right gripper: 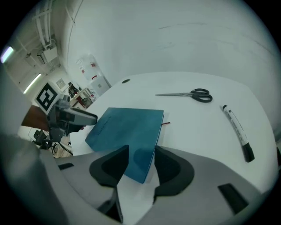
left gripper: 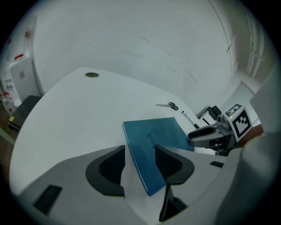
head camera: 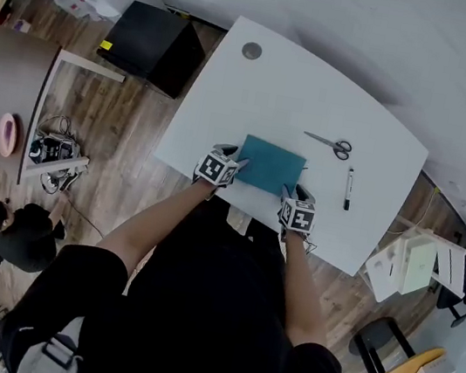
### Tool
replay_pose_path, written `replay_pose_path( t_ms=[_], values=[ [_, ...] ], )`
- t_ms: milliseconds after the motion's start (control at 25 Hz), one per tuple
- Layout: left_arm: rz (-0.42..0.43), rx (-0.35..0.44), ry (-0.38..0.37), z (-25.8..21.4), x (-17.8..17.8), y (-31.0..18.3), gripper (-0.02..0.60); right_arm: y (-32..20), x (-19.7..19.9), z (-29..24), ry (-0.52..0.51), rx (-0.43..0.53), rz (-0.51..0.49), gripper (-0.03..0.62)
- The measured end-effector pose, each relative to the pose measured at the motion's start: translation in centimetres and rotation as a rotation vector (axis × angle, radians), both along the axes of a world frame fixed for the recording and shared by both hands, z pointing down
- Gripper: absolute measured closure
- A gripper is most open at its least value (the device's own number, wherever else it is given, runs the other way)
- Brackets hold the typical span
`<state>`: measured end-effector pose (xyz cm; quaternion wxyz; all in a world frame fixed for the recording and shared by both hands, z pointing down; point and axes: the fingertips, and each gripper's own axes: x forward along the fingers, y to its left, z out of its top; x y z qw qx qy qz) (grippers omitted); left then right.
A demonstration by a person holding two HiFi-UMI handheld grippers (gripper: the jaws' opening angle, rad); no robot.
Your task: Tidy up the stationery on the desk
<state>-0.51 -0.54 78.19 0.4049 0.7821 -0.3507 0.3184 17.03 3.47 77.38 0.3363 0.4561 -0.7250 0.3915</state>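
In the head view the left gripper point(head camera: 235, 164) and right gripper point(head camera: 291, 194) cover the near corners of the notebook point(head camera: 269, 165) and hide their own jaws. In the left gripper view the word printed on the notebook's cover runs behind a jaw. The print on the pen point(right gripper: 236, 132), right of the notebook, is too small to read.

We are finding open desk point(head camera: 303, 87) beyond the notebook point(head camera: 269, 166); scissors point(head camera: 333, 145) and marker point(head camera: 348, 188) are lying in the way rightward.

Black short-sleeved shirt point(head camera: 221, 312); grey tools point(head camera: 240, 164) point(head camera: 288, 191) with black-and-white marker cubes point(head camera: 217, 168).
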Motion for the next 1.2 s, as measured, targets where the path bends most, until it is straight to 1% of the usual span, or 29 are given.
replay_pose_path(
  t_ms=[120, 200, 280, 400, 440, 560, 800, 960, 1000, 1040, 1080, 1120, 1200],
  values=[
    [0.036, -0.050, 0.050, 0.1, -0.3, 2.5, 0.368, -0.7, 0.6, -0.6, 0.019, 0.014, 0.039, 0.402],
    [0.077, -0.071, 0.065, 0.1, 0.0, 4.1, 0.368, -0.8, 0.8, -0.3, 0.024, 0.001, 0.049, 0.405],
    [0.101, -0.083, 0.068, -0.1, 0.1, 5.0, 0.368, -0.6, 0.6, 0.2, 0.019, -0.015, 0.061, 0.417],
    [0.113, -0.092, 0.071, 0.4, 0.1, 5.5, 0.376, -0.6, 0.4, 0.2, 0.021, -0.004, 0.087, 0.419],
    [0.124, -0.095, 0.070, 0.3, 0.2, 5.5, 0.397, -0.5, 0.4, 0.2, 0.015, -0.001, 0.101, 0.422],
    [0.134, -0.102, 0.067, -0.5, -0.2, 4.8, 0.419, 0.2, 0.0, 0.1, -0.007, -0.011, 0.147, 0.425],
    [0.072, -0.050, 0.046, -0.3, -2.9, 1.6, 0.419, 1.8, -3.6, 0.3, -0.027, -0.037, 0.128, 0.425],
    [0.093, 0.001, -0.003, 1.1, -4.6, -0.6, 0.419, 1.8, -6.3, 0.0, -0.075, -0.073, 0.181, 0.425],
    [0.097, 0.010, -0.011, 1.2, -5.2, -1.3, 0.419, 1.7, -7.6, -0.2, -0.096, -0.077, 0.164, 0.425],
    [0.103, 0.011, -0.009, 1.0, -5.6, -2.1, 0.419, 1.6, -9.3, -0.4, -0.116, -0.076, 0.127, 0.454],
    [0.118, 0.010, 0.000, 0.7, -5.6, -2.6, 0.419, 1.4, -11.1, -0.6, -0.123, -0.067, 0.081, 0.509],
    [0.139, 0.010, 0.008, 0.5, -5.5, -3.0, 0.419, 1.3, -12.8, -0.8, -0.109, -0.051, 0.033, 0.510],
    [0.171, 0.014, 0.005, 0.7, -5.3, -3.4, 0.419, 0.7, -15.4, -1.4, -0.041, -0.001, -0.039, 0.510]
  ],
)
